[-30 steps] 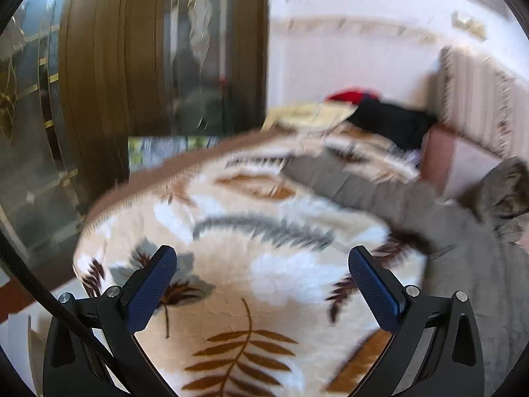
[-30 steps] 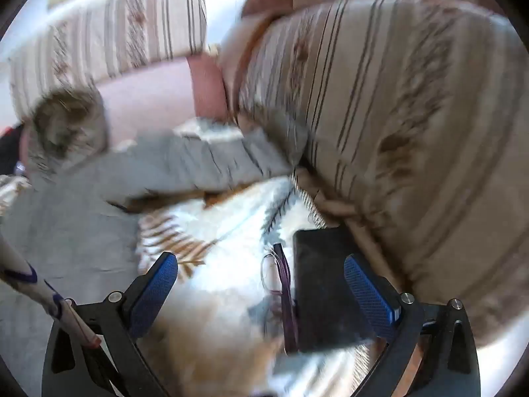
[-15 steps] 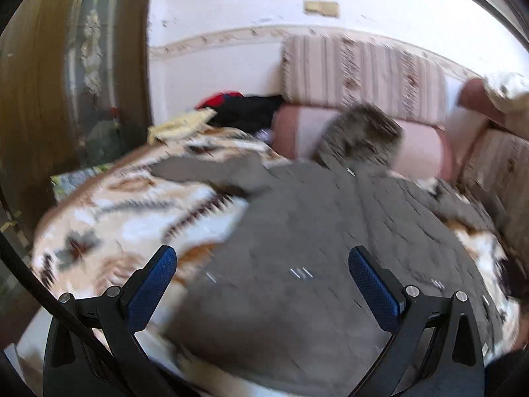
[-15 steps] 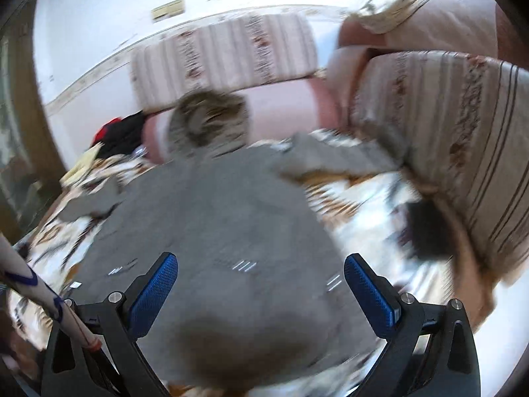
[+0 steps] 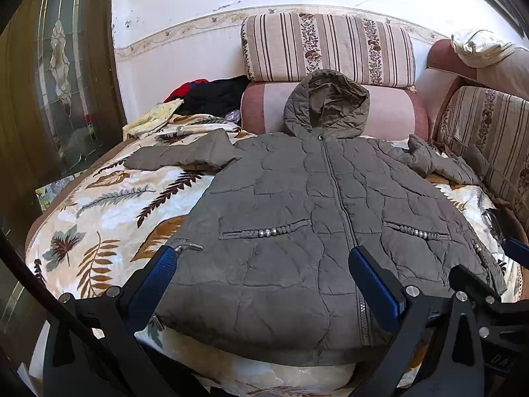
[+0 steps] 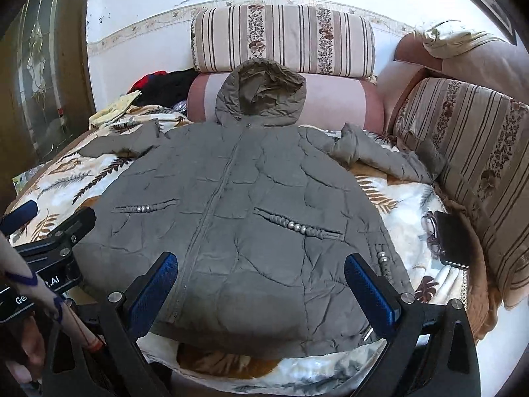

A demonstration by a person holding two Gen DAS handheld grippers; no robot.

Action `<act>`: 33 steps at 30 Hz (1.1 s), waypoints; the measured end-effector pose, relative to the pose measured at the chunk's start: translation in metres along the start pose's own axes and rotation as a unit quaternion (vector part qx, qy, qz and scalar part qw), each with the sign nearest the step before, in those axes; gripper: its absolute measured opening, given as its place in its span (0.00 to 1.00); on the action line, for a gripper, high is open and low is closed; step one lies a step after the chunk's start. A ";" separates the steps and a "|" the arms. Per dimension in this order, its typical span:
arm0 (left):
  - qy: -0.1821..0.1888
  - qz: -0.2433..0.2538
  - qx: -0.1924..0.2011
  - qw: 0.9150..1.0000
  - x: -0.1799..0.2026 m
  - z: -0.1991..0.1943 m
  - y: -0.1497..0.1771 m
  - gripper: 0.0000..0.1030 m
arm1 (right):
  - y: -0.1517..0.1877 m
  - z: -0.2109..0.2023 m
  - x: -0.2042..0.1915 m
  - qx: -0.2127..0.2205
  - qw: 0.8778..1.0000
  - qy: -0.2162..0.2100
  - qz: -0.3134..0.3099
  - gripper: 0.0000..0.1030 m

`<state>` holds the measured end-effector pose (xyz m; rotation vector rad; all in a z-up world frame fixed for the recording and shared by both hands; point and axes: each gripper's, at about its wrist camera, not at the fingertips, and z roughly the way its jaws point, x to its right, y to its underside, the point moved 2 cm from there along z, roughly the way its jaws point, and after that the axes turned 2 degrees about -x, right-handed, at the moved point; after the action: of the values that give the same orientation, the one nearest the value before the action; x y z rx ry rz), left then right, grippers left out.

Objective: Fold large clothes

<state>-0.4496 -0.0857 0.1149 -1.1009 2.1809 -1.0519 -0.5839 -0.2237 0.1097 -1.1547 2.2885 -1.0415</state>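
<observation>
A large grey quilted hooded jacket (image 5: pixel 317 218) lies spread flat, front up and zipped, on a leaf-patterned blanket (image 5: pixel 109 205). Its hood (image 5: pixel 327 102) rests against a pink bolster, and both sleeves stretch out sideways. It also shows in the right wrist view (image 6: pixel 238 218). My left gripper (image 5: pixel 264 284) is open and empty above the jacket's bottom hem. My right gripper (image 6: pixel 261 287) is open and empty, also above the hem. The left gripper shows at the left edge of the right wrist view (image 6: pixel 49 238).
Striped cushions (image 5: pixel 327 49) line the back and right side (image 6: pixel 469 152). A black phone with glasses (image 6: pixel 453 238) lies by the right cushion. Red, black and yellow clothes (image 5: pixel 201 96) are heaped at the far left. A glass door (image 5: pixel 59 76) stands on the left.
Both cameras swung from the sides of the bed toward the middle and steadied; the whole jacket is now centred in both views. Both grippers stayed open and empty.
</observation>
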 end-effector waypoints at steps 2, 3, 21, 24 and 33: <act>0.001 0.001 -0.002 1.000 0.000 0.001 0.000 1.00 | -0.001 0.002 -0.003 -0.002 1.000 0.002 -0.002 0.99; 0.003 0.001 -0.005 1.000 -0.001 0.001 0.000 1.00 | -0.001 0.003 -0.004 -0.001 1.000 0.002 -0.003 0.99; -0.003 0.006 -0.006 1.000 -0.001 0.001 0.004 1.00 | 0.002 0.008 -0.006 -0.005 1.000 0.005 -0.008 0.99; -0.006 0.009 -0.003 1.000 -0.001 -0.003 0.004 1.00 | 0.001 0.007 -0.006 -0.004 1.000 0.004 -0.007 0.99; -0.020 0.019 0.008 1.000 0.001 -0.020 0.006 1.00 | 0.006 -0.002 0.000 0.007 1.000 -0.010 -0.006 0.99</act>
<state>-0.4671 -0.0760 0.1223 -1.0609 2.1509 -1.0205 -0.5885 -0.2205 0.1060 -1.1705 2.2578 -1.0452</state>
